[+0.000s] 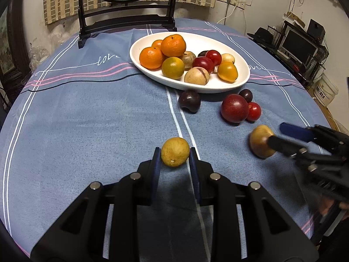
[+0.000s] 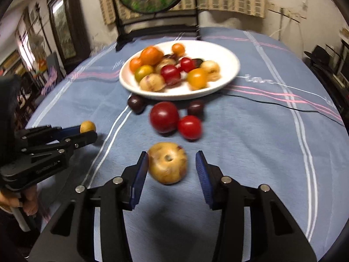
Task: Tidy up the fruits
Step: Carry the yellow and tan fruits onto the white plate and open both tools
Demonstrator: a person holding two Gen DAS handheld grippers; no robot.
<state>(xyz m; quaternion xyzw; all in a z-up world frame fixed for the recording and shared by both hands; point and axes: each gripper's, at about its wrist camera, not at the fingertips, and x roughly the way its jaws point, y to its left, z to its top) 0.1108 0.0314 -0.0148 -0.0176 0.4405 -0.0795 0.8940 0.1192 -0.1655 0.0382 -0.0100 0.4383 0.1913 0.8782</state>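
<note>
The left gripper (image 1: 175, 152) clamps a small round yellow citrus fruit (image 1: 175, 151) only at its fingertips, so it may slip out. The right gripper (image 2: 172, 163) stands open around a pale tan round fruit (image 2: 167, 162), which could roll toward the red fruits near the white oval plate (image 2: 226, 80)

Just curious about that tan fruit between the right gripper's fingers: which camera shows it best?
The right wrist view: the tan fruit sits close and central, dimple showing, though slightly blurred. The left wrist view shows it off to the side, partly hidden by a finger.
</note>
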